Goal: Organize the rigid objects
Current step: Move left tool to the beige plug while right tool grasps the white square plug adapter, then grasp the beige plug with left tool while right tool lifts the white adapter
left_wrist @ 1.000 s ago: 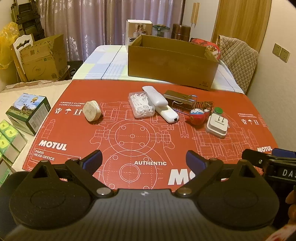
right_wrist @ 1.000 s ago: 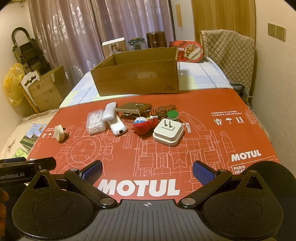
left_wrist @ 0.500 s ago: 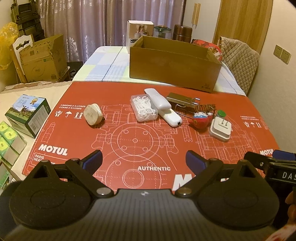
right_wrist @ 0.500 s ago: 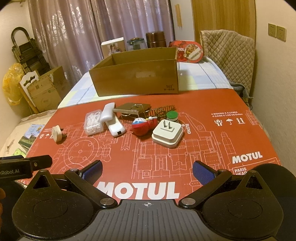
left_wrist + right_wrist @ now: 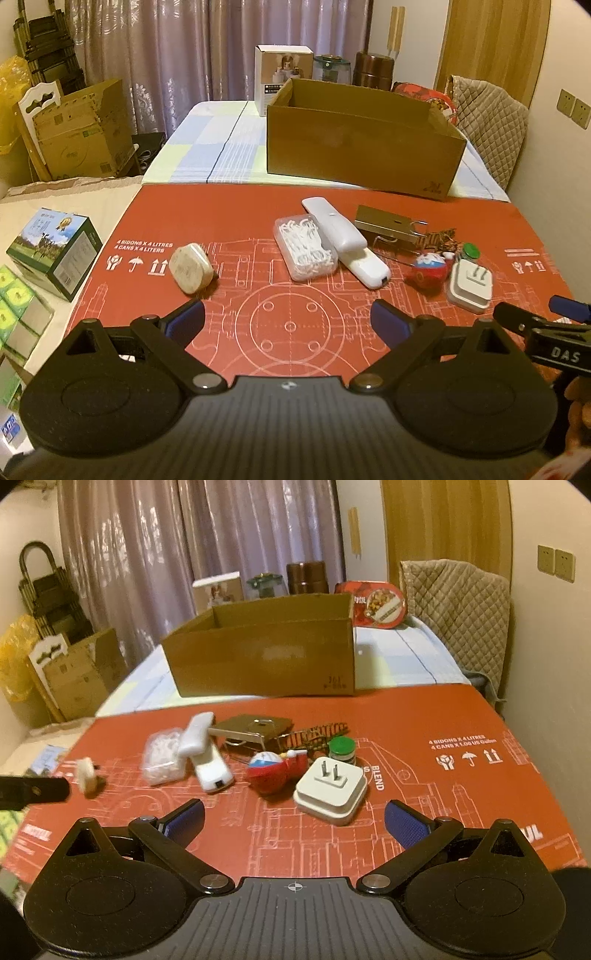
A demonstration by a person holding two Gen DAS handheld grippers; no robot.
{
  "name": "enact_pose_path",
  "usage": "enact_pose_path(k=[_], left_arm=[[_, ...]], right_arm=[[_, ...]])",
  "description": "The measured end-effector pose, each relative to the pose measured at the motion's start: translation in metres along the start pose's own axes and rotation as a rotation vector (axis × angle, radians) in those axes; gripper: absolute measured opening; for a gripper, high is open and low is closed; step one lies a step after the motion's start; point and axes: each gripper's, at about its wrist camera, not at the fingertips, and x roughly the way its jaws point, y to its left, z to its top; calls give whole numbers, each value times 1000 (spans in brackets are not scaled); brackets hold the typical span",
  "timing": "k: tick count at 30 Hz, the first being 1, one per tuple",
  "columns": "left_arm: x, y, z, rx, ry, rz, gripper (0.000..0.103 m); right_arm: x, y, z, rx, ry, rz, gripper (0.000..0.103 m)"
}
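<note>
Red mat (image 5: pixel 236 206) strewn with plug (image 5: pixel 330 786), toy (image 5: pixel 275 771), remote (image 5: pixel 343 240); left claw (image 5: pixel 288 321), right claw (image 5: pixel 293 818) released, empty.

A red mat (image 5: pixel 258 229) printed with white blueprint lines was recorded. A white plug adapter (image 5: pixel 330 788), a brown cardboard box (image 5: pixel 364 147) and blue finger pads (image 5: pixel 404 825) were noted.

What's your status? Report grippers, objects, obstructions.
Left gripper and right gripper open, empty. Charger plug nearest right, untouched on red mat. Cardboard box beyond; path clear.
</note>
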Motion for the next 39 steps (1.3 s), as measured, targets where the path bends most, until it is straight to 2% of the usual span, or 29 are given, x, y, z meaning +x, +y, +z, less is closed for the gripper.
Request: enact_pose_path(k=[11,15,18,22,29,34,39], left_arm=[[59,9,4,16,42,9,94],[77,9,4,8,40,-10,94],[87,9,3,8,42,-24,94],[98,9,3,-2,49,-35,94],[109,9,1,-14,61,-46,94],[109,10,-1,-11,58,-37,94],[105,11,0,-16,52,-40,94]], right_arm=[[75,-10,-1,32,44,-69,101],[95,-13,2,48,40,-95,100],[108,-11,3,15,41,-132,99],[123,-17,-1,24,84,-156,90],[130,-21,-2,39,74,-172,85],[129,-16,-2,6,72,-185,62],[120,-18,-5,7,89,-200,61]])
